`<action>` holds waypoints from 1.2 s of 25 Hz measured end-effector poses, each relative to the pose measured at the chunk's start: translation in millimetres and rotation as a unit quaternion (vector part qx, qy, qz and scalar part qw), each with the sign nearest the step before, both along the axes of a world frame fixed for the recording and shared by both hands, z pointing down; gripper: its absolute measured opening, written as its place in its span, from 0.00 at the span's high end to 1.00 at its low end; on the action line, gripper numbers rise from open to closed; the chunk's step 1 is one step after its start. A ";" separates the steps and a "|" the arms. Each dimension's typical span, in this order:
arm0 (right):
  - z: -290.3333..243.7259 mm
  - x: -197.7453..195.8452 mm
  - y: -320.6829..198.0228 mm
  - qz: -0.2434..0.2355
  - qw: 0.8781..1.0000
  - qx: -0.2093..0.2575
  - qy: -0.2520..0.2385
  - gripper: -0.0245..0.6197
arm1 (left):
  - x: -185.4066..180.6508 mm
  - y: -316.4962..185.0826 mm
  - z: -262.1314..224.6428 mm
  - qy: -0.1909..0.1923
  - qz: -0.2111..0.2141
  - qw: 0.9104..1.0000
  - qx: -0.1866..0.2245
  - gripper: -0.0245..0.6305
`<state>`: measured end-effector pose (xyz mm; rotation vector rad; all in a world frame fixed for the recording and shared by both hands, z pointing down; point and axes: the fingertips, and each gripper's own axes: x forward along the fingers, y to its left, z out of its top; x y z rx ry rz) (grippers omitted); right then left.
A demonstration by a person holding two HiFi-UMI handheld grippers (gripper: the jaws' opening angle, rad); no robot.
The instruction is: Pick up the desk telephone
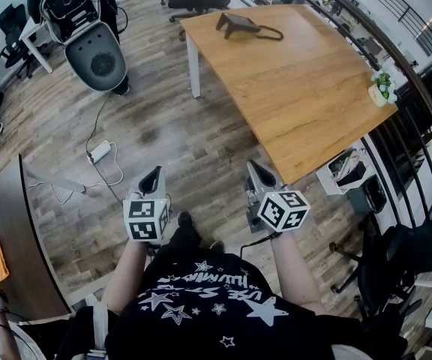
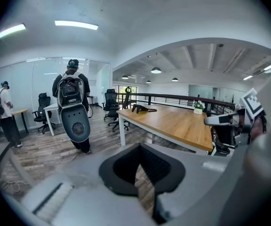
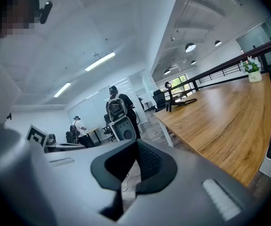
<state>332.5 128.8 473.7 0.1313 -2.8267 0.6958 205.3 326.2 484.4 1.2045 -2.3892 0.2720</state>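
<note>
A: Where is the black desk telephone (image 1: pixel 237 25) found?
B: At the far end of the light wooden table (image 1: pixel 306 88), well apart from both claws.
A: Their state?
B: The left gripper (image 1: pixel 153 172) and right gripper (image 1: pixel 257 167) are held closed, empty.

Head view looks steeply down; both gripper views face the shared, seemingly distant table (image 1: pixel 298 73).
</note>
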 end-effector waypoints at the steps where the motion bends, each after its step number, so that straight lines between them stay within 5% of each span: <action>1: -0.5 1.7 1.5 0.000 1.000 0.000 -0.001 0.96 | 2.3 2.0 -0.2 0.000 0.000 1.000 0.000 0.96; 21: -1.1 -14.6 20.5 -0.015 1.000 0.009 0.002 0.96 | -4.9 22.1 2.6 0.013 -0.010 1.000 0.007 0.96; 30: -0.3 -69.1 11.2 -0.005 1.000 0.012 0.015 0.96 | -59.9 17.2 11.2 0.030 -0.010 0.999 0.011 0.96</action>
